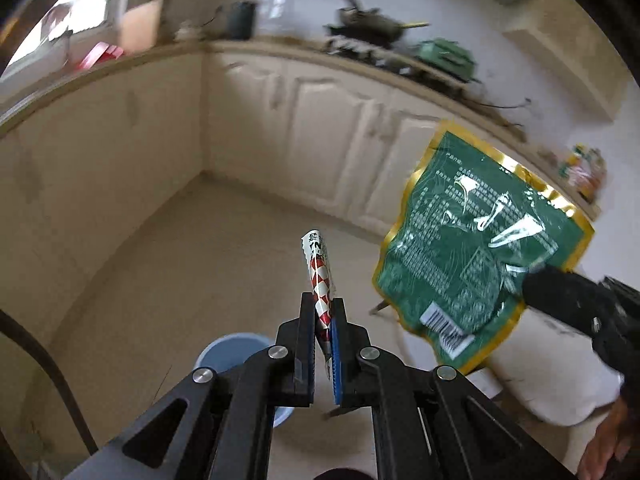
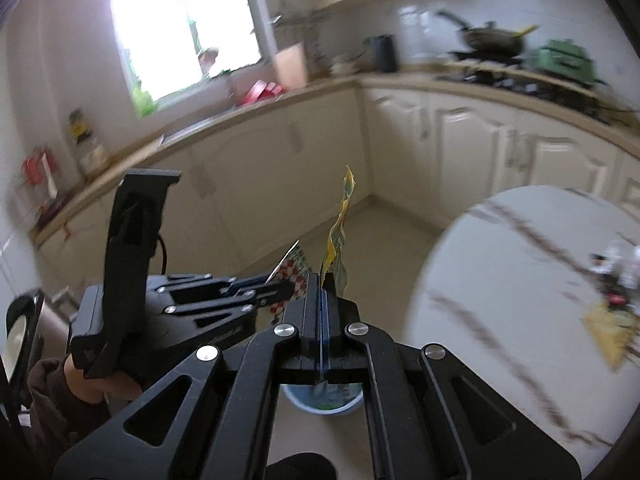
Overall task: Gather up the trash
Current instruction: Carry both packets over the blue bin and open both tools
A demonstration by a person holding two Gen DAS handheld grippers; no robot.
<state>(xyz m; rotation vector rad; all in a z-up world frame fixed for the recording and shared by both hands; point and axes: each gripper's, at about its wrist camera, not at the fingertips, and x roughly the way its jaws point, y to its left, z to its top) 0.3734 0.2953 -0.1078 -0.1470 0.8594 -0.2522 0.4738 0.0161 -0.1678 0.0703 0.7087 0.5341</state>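
The left claw (image 1: pixel 323 312) is closed on a red-and-white checked wrapper (image 1: pixel 320 276), which stands up between its fingers. Just below and behind it on the floor sits a pale blue bin (image 1: pixel 232 354), partly hidden by the claw's arms. To its right, the right claw (image 1: pixel 536 284) pinches a green packet (image 1: pixel 472 248) with a gold edge by its lower right side, so the packet hangs flat in the air above the floor.

In the right wrist view, the right claw (image 2: pixel 322 280) is shut tight on the green packet (image 2: pixel 340 236), seen edge-on, with the bin (image 2: pixel 324 400) directly beneath. The left claw (image 2: pixel 286 286) and its wrapper (image 2: pixel 296 272) sit just beside it. On the right, a round white bench (image 2: pixel 500 280) carries more trash (image 2: pixel 612 300). Beyond, cream cupboards (image 2: pixel 460 144) run under a bench (image 2: pixel 400 74) bearing a dark pan (image 2: pixel 494 40).
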